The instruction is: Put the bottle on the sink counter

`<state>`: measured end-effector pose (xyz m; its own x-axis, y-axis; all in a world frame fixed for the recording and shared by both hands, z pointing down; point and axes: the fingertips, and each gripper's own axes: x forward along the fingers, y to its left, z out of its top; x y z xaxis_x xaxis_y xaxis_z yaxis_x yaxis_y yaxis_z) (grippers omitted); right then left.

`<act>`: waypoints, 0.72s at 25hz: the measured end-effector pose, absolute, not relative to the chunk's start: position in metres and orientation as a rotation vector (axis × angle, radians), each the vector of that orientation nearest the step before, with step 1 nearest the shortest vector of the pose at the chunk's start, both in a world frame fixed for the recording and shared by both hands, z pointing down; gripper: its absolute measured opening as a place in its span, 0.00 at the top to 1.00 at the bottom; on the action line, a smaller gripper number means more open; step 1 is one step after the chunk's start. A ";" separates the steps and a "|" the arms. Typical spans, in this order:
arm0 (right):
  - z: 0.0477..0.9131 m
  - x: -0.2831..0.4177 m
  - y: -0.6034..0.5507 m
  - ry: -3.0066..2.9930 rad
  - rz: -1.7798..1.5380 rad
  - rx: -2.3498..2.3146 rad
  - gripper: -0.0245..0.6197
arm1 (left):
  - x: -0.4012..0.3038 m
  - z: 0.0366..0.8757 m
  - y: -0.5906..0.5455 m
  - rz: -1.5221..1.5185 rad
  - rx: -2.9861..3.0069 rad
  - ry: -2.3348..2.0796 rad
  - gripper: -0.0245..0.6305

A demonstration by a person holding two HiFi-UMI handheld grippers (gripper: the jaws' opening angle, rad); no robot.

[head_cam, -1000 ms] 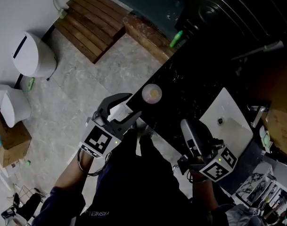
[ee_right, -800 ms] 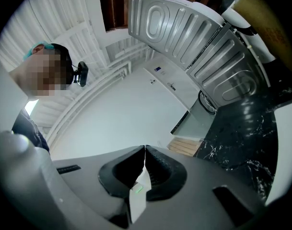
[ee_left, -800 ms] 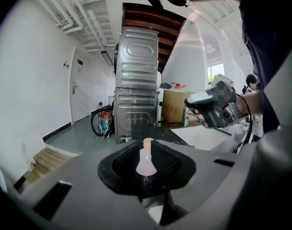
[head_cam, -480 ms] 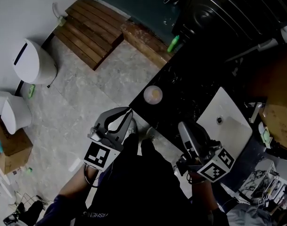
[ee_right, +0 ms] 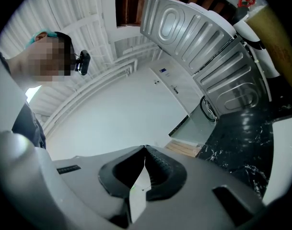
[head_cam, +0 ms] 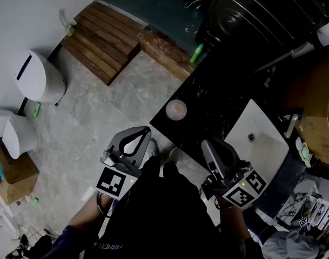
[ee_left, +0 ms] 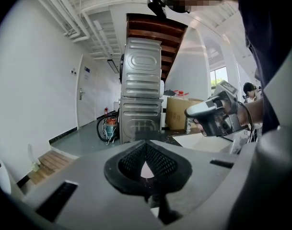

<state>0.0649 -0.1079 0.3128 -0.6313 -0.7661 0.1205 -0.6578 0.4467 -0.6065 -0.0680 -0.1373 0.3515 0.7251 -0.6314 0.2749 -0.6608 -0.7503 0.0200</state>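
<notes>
Drawn back from the bench [head_cam: 213, 99] since a second ago, with the left tool [head_cam: 148, 128] just closed and now clenched on nothing. Leaves the bottle [head_cam: 176, 109] (the pale round top, apparently seen from above) standing free on the bench, left of the sink [head_cam: 264, 150], so placing looks done. Shows the right tool [head_cam: 207, 144] clenched empty too, just short of the sink's near corner. Sits close to the bench edge farthest from the sink, with open floor beyond for withdrawing.
</notes>
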 end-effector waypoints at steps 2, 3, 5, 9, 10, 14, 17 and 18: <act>0.311 0.065 -0.106 2.524 -0.933 -1.257 0.92 | -0.066 0.347 -0.136 0.384 2.826 -1.044 0.95; 0.311 0.065 -0.106 2.524 -0.930 -1.257 0.92 | -0.065 0.345 -0.136 0.383 2.833 -1.037 0.95; 0.309 0.065 -0.105 2.526 -0.924 -1.258 0.92 | -0.063 0.341 -0.135 0.378 2.842 -1.026 0.95; 0.310 0.064 -0.104 2.545 -0.908 -1.268 0.92 | -0.059 0.338 -0.133 0.421 2.885 -0.997 0.95; 0.310 0.064 -0.103 2.556 -0.901 -1.274 0.92 | -0.058 0.338 -0.133 0.428 2.892 -0.993 0.95; 0.311 0.064 -0.103 2.588 -0.877 -1.285 0.92 | -0.054 0.335 -0.132 0.419 2.897 -0.987 0.95; 0.310 0.064 -0.103 2.595 -0.870 -1.285 0.92 | -0.052 0.333 -0.132 0.427 2.909 -0.981 0.95; 0.310 0.064 -0.103 2.596 -0.868 -1.284 0.92 | -0.052 0.333 -0.132 0.428 2.910 -0.981 0.95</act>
<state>0.0642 -0.1031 0.3096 -0.6335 -0.7606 0.1420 -0.6931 0.4762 -0.5412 -0.0517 -0.1318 0.3329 0.7619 -0.5880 0.2716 -0.5993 -0.7991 -0.0490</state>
